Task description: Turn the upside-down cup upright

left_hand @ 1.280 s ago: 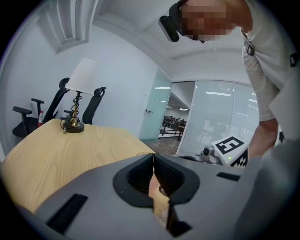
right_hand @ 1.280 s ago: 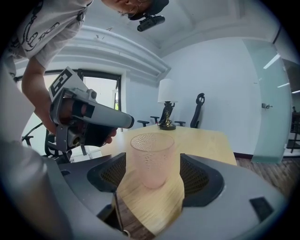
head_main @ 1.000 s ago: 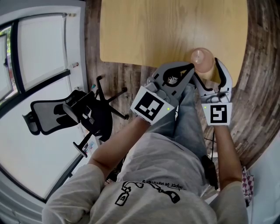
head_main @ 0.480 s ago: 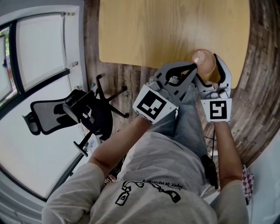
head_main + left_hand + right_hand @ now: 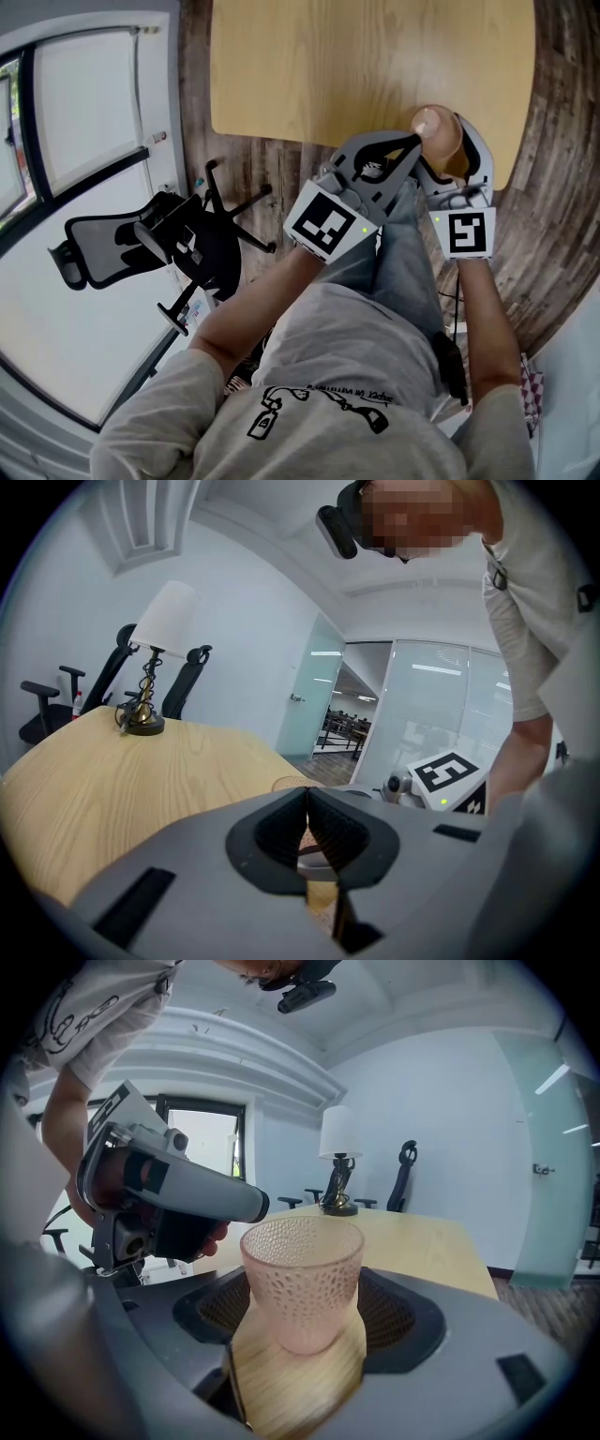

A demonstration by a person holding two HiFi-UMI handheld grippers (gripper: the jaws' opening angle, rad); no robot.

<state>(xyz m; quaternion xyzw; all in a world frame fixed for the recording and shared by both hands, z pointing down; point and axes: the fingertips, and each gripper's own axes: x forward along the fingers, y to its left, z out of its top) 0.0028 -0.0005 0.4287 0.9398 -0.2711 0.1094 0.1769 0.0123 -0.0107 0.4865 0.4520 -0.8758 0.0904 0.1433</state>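
A pink textured glass cup (image 5: 435, 129) stands at the near right corner of the wooden table (image 5: 328, 66). In the right gripper view the cup (image 5: 302, 1279) has its wide rim up and its narrow end on the wood. My right gripper (image 5: 442, 133) is open, one jaw on each side of the cup, and I see no pad pressing it. My left gripper (image 5: 411, 144) is shut and empty, its tips just left of the cup. In the left gripper view its jaws (image 5: 306, 810) meet, and the cup's rim (image 5: 286, 784) peeks over them.
A small lamp with a white shade (image 5: 157, 635) stands at the table's far end, also seen as the lamp (image 5: 339, 1162) in the right gripper view. A black office chair (image 5: 141, 246) stands on the wood floor to the left. The table edge runs right under both grippers.
The right gripper has crept slightly forward around the cup. The cup and the left gripper have stayed where they were.
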